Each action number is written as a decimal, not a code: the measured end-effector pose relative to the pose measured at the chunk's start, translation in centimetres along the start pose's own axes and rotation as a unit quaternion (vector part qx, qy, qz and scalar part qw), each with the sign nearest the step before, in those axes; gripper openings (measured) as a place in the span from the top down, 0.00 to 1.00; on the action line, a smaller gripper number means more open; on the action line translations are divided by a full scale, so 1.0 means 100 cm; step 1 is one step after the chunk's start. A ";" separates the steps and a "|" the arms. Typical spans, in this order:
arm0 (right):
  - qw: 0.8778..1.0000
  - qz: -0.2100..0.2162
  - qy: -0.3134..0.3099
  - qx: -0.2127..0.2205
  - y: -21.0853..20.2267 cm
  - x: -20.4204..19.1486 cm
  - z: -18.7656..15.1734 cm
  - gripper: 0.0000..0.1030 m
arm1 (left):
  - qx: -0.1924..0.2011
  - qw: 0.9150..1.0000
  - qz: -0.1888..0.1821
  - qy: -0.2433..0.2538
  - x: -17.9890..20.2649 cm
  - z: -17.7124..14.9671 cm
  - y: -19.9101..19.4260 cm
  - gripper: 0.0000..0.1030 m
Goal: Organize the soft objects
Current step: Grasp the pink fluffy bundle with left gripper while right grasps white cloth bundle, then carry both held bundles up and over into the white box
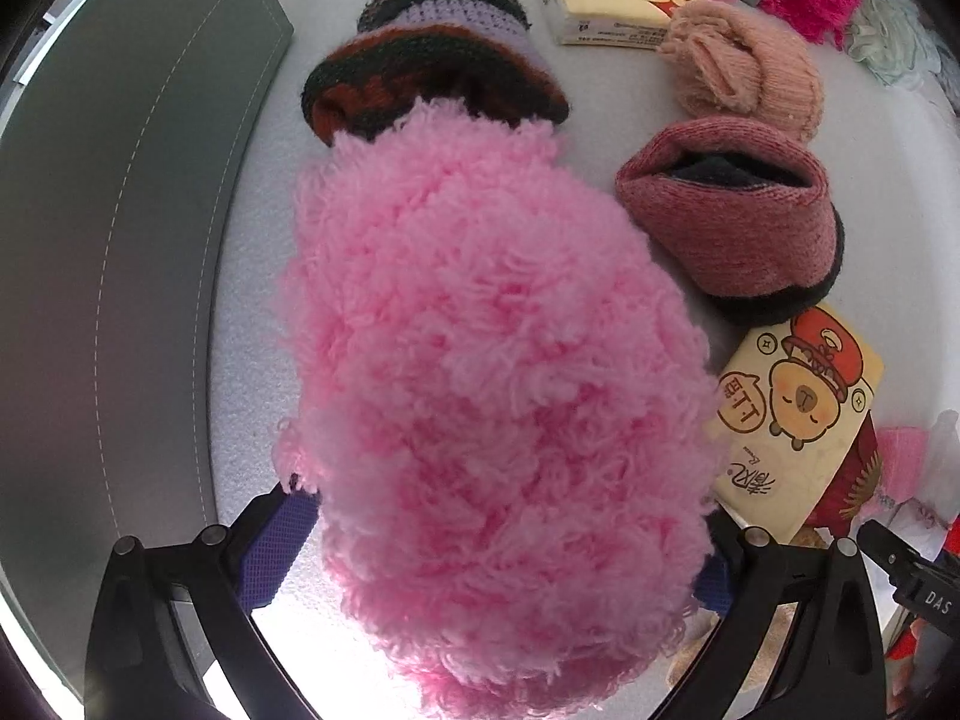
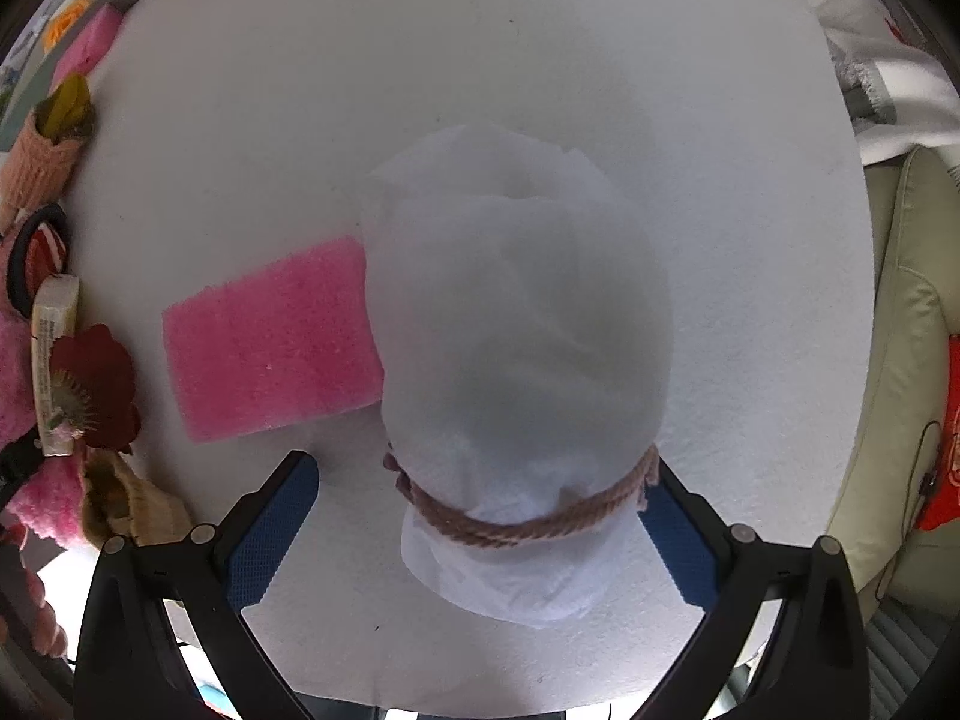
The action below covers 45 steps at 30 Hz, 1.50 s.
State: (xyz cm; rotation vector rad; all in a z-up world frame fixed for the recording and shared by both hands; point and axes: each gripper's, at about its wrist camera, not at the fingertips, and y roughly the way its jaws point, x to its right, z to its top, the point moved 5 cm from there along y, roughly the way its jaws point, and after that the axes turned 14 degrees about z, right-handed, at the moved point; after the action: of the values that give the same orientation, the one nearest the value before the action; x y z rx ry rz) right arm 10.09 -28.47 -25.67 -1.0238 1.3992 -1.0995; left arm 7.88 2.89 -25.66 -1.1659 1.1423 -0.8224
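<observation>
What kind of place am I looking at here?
Probably a home, at a white table set up for sorting. Knitted hats, a pink sponge and tissue packs lie about, and a cream sofa stands beside it.
</observation>
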 end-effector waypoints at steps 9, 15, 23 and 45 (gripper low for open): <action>1.000 -0.002 -0.004 0.001 0.012 -0.006 0.000 0.00 | -0.007 1.000 0.003 0.003 -0.001 -0.002 -0.002 0.00; 1.000 -0.007 -0.001 -0.016 0.002 0.008 -0.009 0.03 | -0.016 1.000 0.019 0.008 -0.002 0.002 -0.003 0.00; 1.000 -0.004 0.012 -0.005 -0.021 0.012 -0.016 0.57 | 0.002 1.000 -0.002 0.017 -0.007 -0.002 -0.022 0.53; 0.996 0.067 0.037 0.037 -0.092 -0.024 -0.057 0.57 | 0.115 0.989 -0.063 0.067 -0.038 -0.042 -0.122 0.54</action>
State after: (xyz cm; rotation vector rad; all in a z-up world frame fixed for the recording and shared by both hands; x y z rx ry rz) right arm 4.88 -27.61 -15.96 -0.8311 1.4533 -1.0917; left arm 3.62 2.43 -12.92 -1.0093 1.0567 -1.1137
